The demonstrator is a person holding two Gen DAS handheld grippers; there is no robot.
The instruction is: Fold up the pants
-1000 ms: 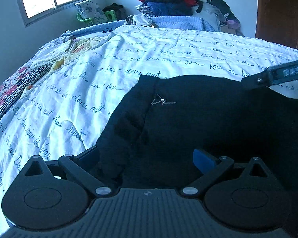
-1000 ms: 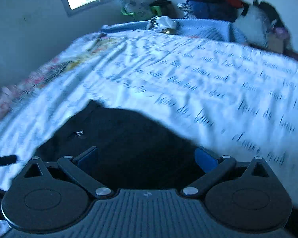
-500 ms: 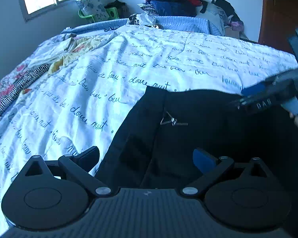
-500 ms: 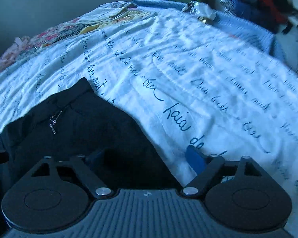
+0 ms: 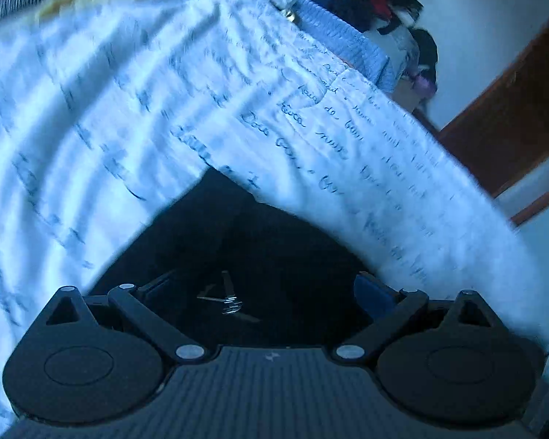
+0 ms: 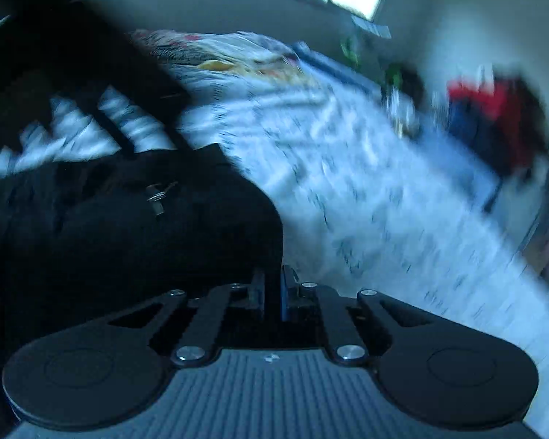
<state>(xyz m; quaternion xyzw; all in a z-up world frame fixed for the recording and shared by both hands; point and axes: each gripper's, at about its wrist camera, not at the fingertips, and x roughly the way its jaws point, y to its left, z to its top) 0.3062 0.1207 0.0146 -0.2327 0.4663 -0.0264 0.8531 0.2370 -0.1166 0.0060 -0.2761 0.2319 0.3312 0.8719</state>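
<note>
Bedspread holds black pants, edge clamped in right hand-held gripper; left released.

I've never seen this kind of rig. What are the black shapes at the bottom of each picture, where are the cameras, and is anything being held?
No robot here: a person carries a handheld two-finger gripper in each hand, each with a fisheye camera looking along its fingers. The black shapes are the gripper bodies. In the left view, the left gripper stands open over black pants lying on a bedspread printed with handwriting. In the right view, the right gripper has its fingers pinched together on the pants' edge. Both pictures are motion-blurred. Clothes are piled beyond the bed.
</note>
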